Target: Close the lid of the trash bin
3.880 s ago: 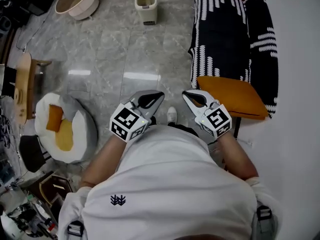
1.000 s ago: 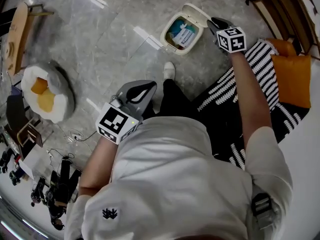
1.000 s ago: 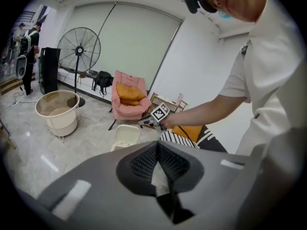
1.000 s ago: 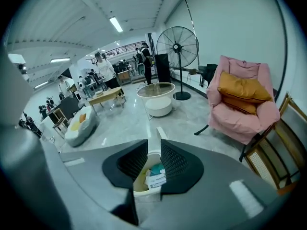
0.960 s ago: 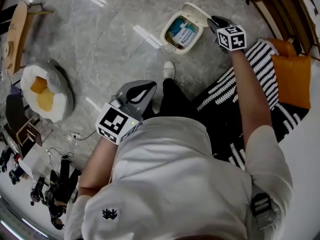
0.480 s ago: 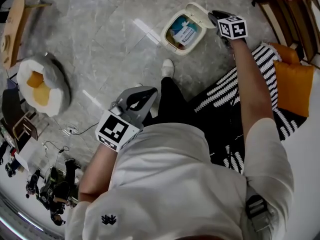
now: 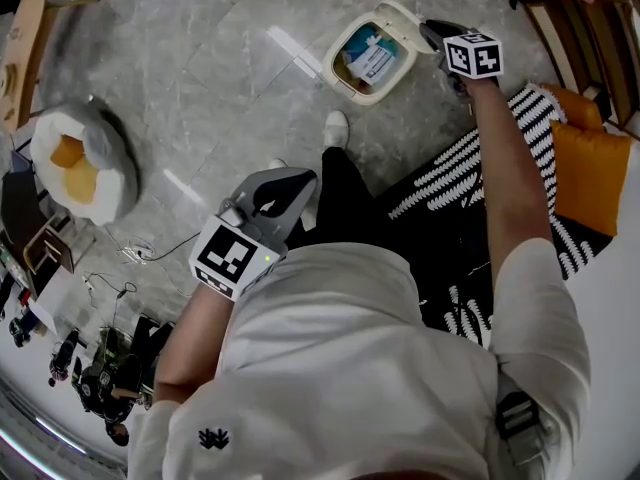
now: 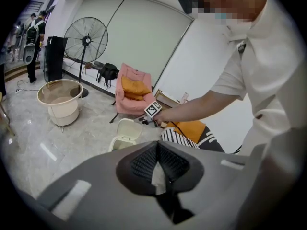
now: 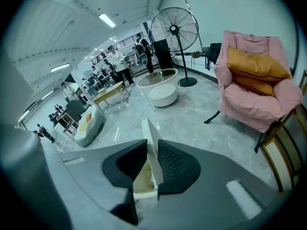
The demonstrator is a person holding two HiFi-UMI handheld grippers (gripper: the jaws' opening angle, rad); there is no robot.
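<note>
The cream trash bin (image 7: 352,68) stands on the marble floor with paper inside and its lid (image 7: 405,18) tipped up and open. My right gripper (image 7: 434,32) is at the lid's far edge. In the right gripper view the lid's thin cream edge (image 9: 149,140) stands upright between the jaws, and my right gripper (image 9: 148,146) is shut on it. My left gripper (image 7: 303,179) hangs near my body, shut with nothing in it. The left gripper view looks over my left gripper (image 8: 157,152) to the bin (image 8: 123,132) and the right gripper (image 8: 145,120) beyond.
A black-and-white striped couch (image 7: 455,193) with an orange cushion (image 7: 588,168) lies right of the bin. My shoe (image 7: 335,128) is just short of the bin. A white beanbag (image 7: 80,163) sits at the left. A pink armchair (image 9: 259,80), standing fan (image 9: 175,30) and round basin (image 9: 162,92) lie beyond.
Since the earliest frame I have come up to the bin and my right gripper has reached its lid. Over the last second the right gripper stays at the lid; the left gripper has hardly moved.
</note>
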